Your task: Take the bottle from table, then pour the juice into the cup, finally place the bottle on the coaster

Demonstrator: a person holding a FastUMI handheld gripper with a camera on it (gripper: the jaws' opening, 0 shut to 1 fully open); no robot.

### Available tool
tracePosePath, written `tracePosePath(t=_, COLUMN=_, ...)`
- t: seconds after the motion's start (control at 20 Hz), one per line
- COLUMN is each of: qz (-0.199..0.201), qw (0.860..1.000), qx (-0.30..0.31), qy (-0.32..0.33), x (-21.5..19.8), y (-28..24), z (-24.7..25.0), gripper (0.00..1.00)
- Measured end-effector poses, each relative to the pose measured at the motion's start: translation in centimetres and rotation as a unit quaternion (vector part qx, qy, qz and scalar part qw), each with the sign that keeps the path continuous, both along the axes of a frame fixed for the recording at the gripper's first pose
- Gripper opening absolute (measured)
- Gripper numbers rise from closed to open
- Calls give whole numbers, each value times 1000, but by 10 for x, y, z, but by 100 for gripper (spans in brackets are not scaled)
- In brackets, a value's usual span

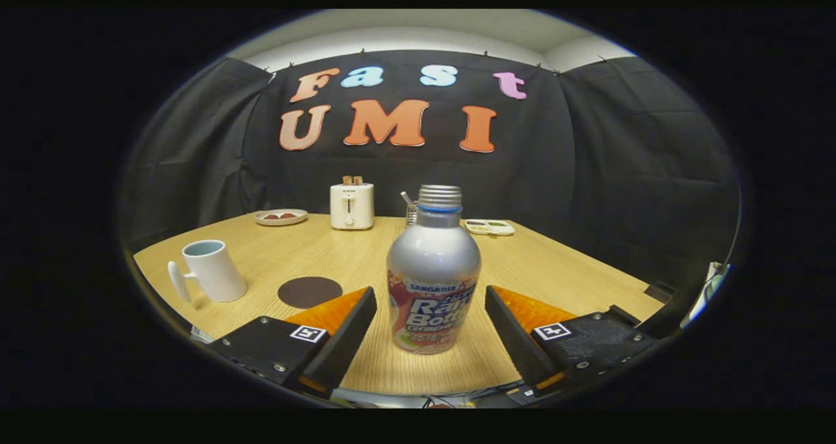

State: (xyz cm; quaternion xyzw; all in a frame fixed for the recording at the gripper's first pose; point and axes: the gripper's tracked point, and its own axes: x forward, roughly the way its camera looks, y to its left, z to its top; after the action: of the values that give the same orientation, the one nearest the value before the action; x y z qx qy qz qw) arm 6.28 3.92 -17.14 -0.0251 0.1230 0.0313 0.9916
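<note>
Bottle first: the silver metal bottle (434, 274) with a ribbed screw cap and coloured label stands upright on the pale wooden table (562, 261), its long axis vertical, squarely between the two black-and-orange fingers of the gripper (431, 310). The fingers are spread wide, each with a clear gap to the bottle's side, touching nothing. Closing them straight in should catch the body at label height. Left of the bottle lie the round dark brown coaster (309, 292) and, beyond it, the white handled cup (210, 271).
</note>
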Motion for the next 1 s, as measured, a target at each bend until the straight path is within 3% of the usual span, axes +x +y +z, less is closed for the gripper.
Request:
tracePosePath(t=0.25, qz=-4, qw=1000, qx=6, qy=22, x=6, y=2, z=-15, gripper=98)
tracePosePath(t=0.5, qz=-14, qw=999, qx=21, qy=46, x=6, y=3, z=-23, gripper=78)
tracePosePath(t=0.7, qz=-15, qw=999, qx=10, qy=47, x=4, y=5, z=-7, gripper=75)
tracePosePath(t=1.0, qz=9, qw=996, qx=-83, qy=5, x=-3, y=33, z=39, gripper=75)
